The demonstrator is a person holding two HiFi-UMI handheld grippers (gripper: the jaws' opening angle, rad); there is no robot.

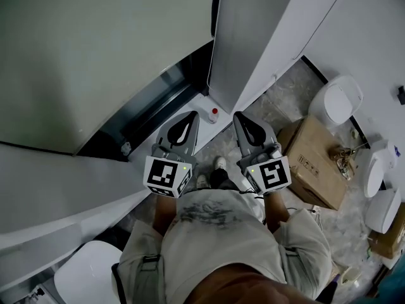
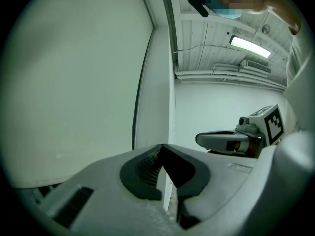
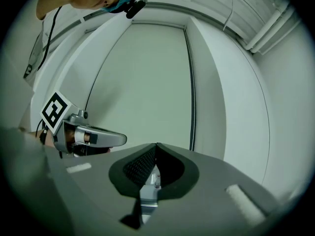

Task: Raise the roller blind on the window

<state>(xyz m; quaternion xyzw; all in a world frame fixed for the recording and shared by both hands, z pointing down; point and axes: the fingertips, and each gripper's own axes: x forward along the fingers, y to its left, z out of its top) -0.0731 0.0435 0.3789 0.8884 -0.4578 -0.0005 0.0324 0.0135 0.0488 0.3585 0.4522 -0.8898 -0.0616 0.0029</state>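
Observation:
The roller blind [image 1: 95,49] is a broad pale sheet that is lowered over the window and fills the upper left of the head view. In the gripper views the roller blind [image 2: 74,82] [image 3: 147,82] faces both cameras. A dark strip [image 3: 191,92] runs down its right edge. My left gripper [image 1: 192,114] and right gripper [image 1: 240,115] are held side by side in front of the person's body, short of the blind and touching nothing. The left gripper [image 2: 161,146] has its jaws together and empty. The right gripper [image 3: 156,145] is likewise shut on nothing.
A dark window frame [image 1: 158,100] runs under the blind, with a white pillar [image 1: 253,37] to its right. A small red-capped object [image 1: 214,113] sits near the pillar's foot. A cardboard box [image 1: 313,160] and white fixtures [image 1: 338,100] lie on the floor at right.

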